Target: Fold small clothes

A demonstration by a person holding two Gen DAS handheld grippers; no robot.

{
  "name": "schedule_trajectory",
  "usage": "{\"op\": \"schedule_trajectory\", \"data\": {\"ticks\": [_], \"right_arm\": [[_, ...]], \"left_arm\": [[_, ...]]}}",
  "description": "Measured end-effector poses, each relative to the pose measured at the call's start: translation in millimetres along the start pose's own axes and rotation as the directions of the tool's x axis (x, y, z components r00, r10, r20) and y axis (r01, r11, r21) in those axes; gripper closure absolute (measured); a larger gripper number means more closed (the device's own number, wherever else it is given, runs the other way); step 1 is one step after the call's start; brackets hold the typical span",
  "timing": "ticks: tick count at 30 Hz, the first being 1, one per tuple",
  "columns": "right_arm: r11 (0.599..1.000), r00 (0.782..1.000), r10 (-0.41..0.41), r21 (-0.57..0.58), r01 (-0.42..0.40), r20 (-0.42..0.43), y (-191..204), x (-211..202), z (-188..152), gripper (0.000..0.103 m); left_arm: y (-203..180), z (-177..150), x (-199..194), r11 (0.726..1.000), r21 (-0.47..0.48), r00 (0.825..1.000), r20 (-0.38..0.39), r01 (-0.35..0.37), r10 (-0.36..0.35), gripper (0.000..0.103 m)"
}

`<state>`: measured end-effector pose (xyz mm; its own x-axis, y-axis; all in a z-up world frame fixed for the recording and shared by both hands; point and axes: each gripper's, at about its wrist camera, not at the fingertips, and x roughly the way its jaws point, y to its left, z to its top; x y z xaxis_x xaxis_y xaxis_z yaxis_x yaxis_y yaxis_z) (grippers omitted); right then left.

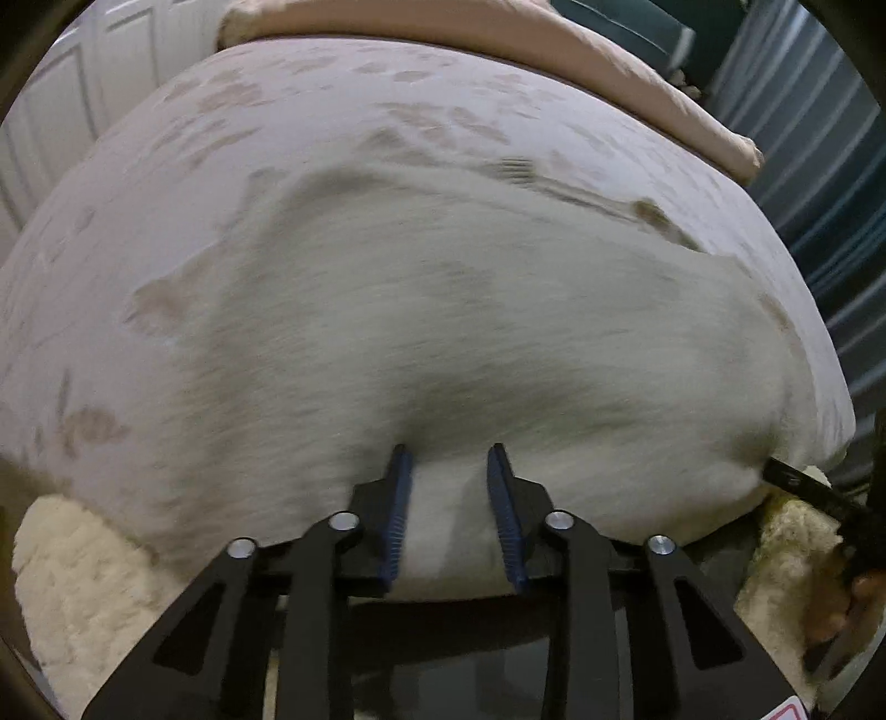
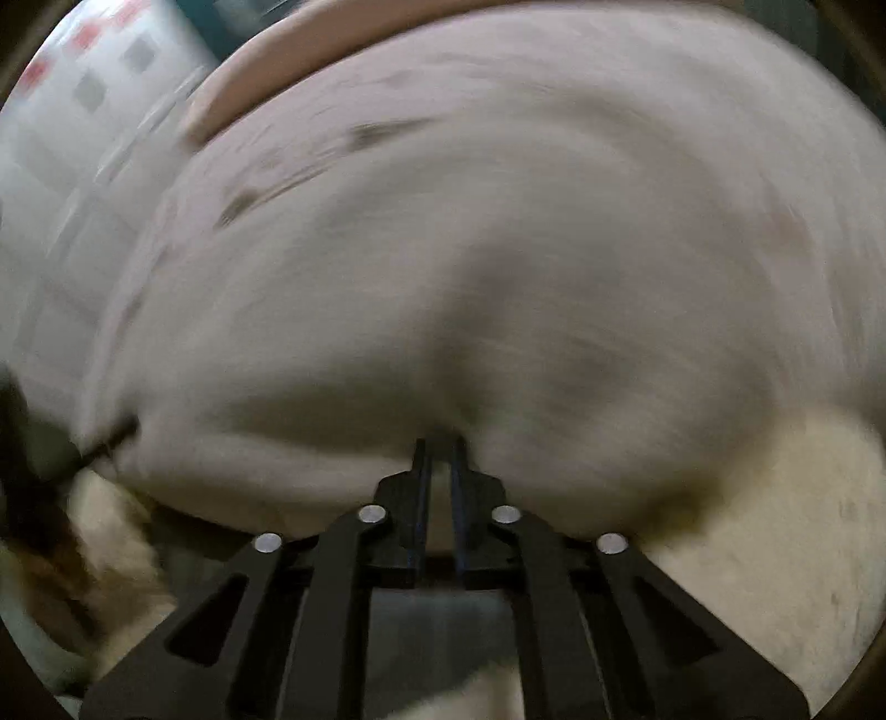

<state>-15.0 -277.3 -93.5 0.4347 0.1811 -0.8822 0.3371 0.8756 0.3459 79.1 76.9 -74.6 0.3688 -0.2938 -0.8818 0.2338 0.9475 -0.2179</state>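
A pale grey-white garment (image 1: 454, 343) lies spread on the bed, its near hem at the bed's front edge. My left gripper (image 1: 449, 459) has its blue-padded jaws part open with the garment's hem between them. My right gripper (image 2: 441, 448) is nearly shut, jaws pinching the same garment (image 2: 498, 360) at its near edge; this view is blurred by motion. The right gripper's tip shows in the left wrist view (image 1: 786, 476) at the garment's right corner. The left gripper shows dimly in the right wrist view (image 2: 111, 437) at far left.
The bed cover (image 1: 277, 111) is pale pink with a faint leaf pattern. A peach blanket (image 1: 554, 39) lies along the far side. A cream fleecy rug (image 1: 83, 570) lies below the bed's front edge. White cupboard doors (image 1: 66, 111) stand at the left, blue-grey curtains (image 1: 819, 166) at the right.
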Motion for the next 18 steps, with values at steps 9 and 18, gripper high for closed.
{"op": "schedule_trajectory", "data": {"ticks": [9, 18], "right_arm": [[0.991, 0.960, -0.116, 0.090, 0.096, 0.253, -44, -62, 42, 0.044], [0.994, 0.961, -0.106, 0.065, 0.093, 0.255, -42, -49, 63, 0.092]], "left_arm": [[7, 36, -21, 0.993, -0.116, 0.994, 0.110, -0.007, 0.020, 0.058], [34, 49, 10, 0.981, -0.164, 0.992, 0.056, -0.101, 0.112, 0.063]]}}
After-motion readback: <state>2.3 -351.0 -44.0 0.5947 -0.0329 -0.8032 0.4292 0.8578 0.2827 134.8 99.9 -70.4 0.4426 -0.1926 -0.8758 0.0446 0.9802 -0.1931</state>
